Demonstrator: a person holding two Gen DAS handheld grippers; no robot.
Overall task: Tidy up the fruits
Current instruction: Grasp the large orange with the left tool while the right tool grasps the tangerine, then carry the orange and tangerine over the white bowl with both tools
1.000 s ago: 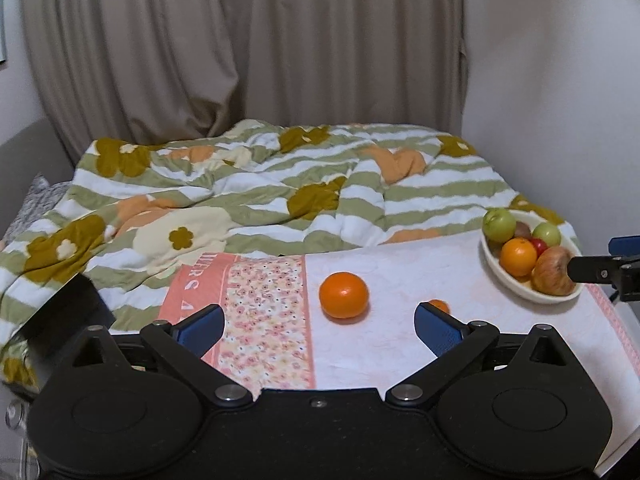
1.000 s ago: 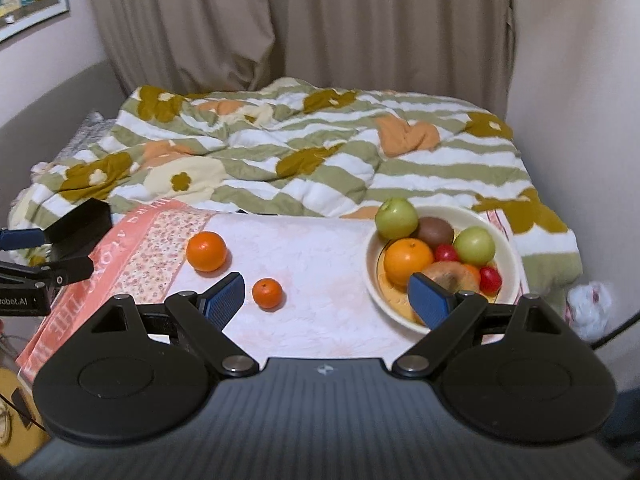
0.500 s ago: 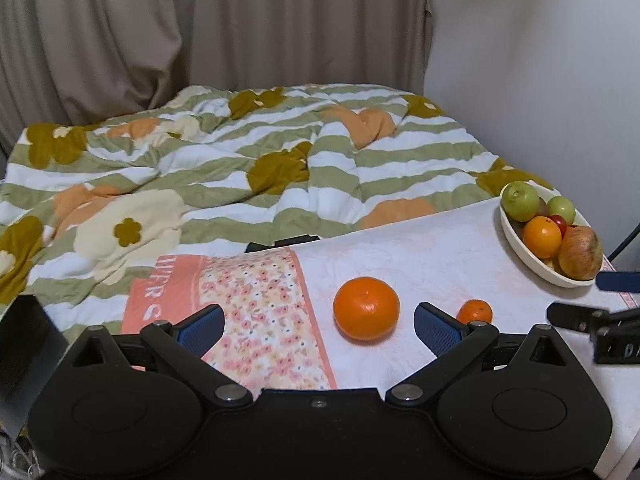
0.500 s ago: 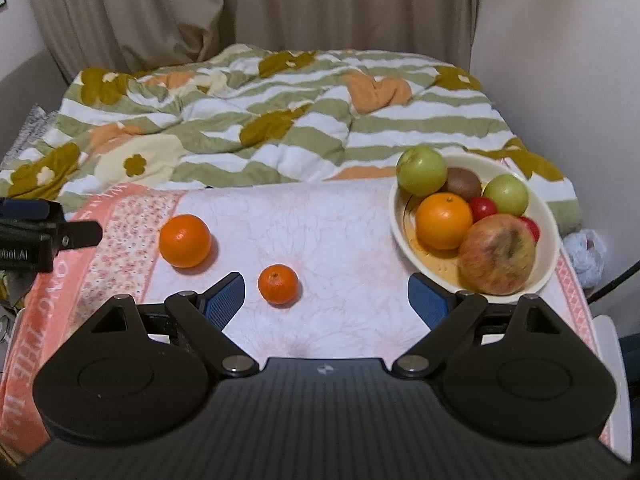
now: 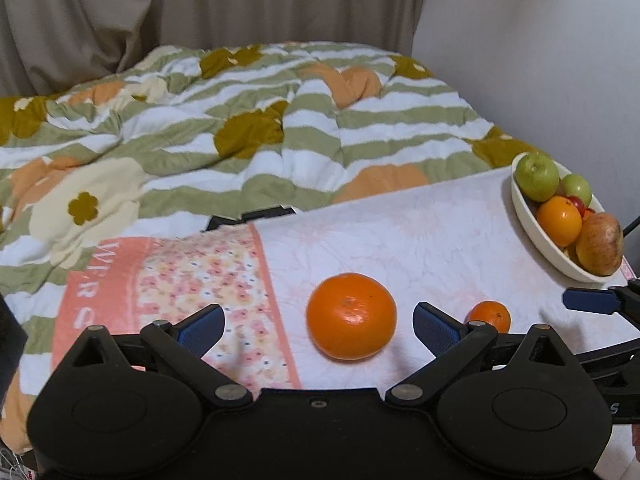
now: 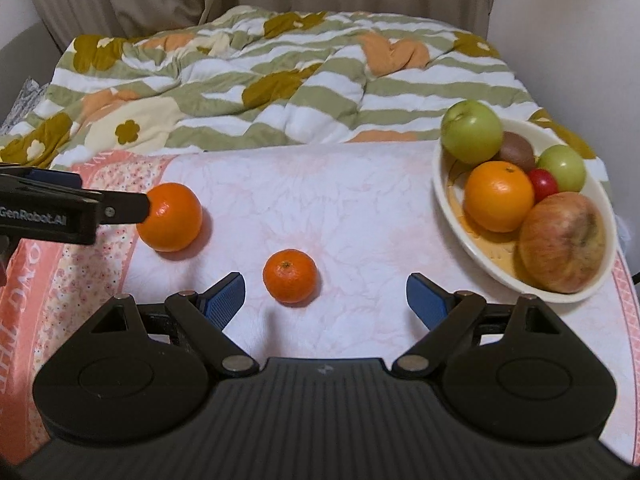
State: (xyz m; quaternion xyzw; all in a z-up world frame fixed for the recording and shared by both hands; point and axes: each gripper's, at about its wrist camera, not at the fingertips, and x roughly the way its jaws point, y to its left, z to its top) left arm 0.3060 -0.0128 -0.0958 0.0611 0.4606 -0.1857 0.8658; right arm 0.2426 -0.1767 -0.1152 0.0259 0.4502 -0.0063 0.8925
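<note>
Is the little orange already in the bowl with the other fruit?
No, the little orange sits on the cloth between the right gripper's open fingers, apart from the bowl.

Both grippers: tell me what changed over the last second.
Both closed in on the loose fruit: the left gripper now lines up on the big orange, the right gripper on the small mandarin. Both remain open, nothing grasped. The fruits and the bowl stayed put.
</note>
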